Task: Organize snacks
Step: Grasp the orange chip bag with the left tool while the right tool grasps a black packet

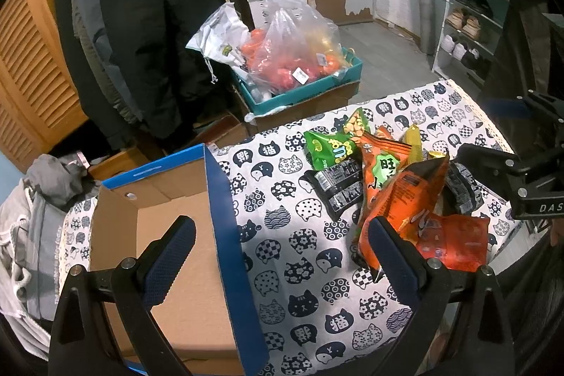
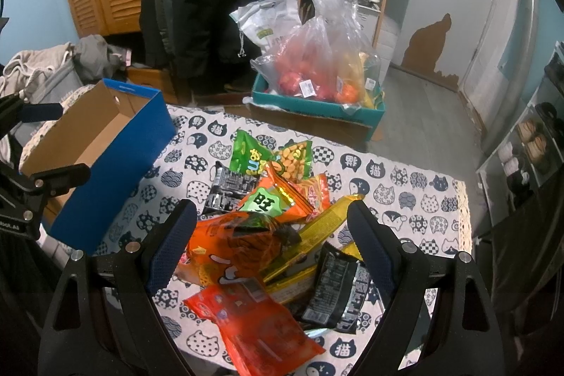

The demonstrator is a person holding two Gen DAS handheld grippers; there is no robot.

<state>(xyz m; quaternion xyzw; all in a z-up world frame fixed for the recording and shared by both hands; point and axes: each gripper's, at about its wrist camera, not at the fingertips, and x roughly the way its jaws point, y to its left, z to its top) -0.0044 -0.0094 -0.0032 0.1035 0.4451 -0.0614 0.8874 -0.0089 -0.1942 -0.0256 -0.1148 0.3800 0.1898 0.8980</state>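
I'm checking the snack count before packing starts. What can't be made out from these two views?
- Snack pile: packets overlap, lower ones hidden in both views; no count.
- Blue box: near end cut off by left gripper, left view.
- Black packet: print too small, right view.

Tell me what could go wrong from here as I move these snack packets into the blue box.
The snack pile is heaped and overlapping, so the open right gripper may pinch two packets at once or drag neighbours along. The red packet lies near the edge of the tablecloth closest to the camera and could slide off if nudged. The blue box is empty and probably light, so a bump from the left gripper might shift it.
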